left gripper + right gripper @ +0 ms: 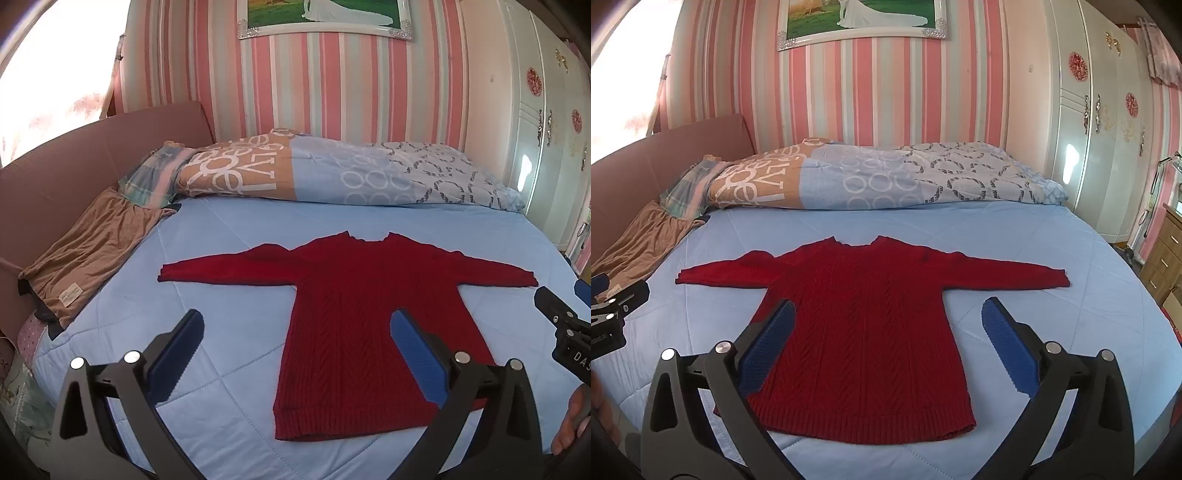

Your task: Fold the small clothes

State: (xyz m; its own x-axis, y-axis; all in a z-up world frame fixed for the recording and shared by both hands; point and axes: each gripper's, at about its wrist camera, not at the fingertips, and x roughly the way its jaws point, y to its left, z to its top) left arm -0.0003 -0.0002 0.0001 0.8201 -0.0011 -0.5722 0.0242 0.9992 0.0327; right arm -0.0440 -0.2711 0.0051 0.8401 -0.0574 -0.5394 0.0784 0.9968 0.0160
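Note:
A small dark red knit sweater (354, 332) (864, 332) lies flat on the light blue bed cover, both sleeves spread sideways, neck toward the wall and hem nearest me. My left gripper (299, 321) hovers wide open above the sweater's left half, nothing between its blue pads. The right gripper (888, 310) is also wide open, held over the sweater's body, with the garment lying below and between its fingers, untouched. Part of the right gripper (565, 328) shows at the right edge of the left wrist view; part of the left gripper (617, 306) shows at the left edge of the right wrist view.
A brown garment (88, 258) lies at the bed's left side by the padded headboard (74, 162). A rolled patterned duvet (351, 173) runs along the striped wall. A white wardrobe (1100, 129) and a wooden drawer unit (1167, 254) stand to the right.

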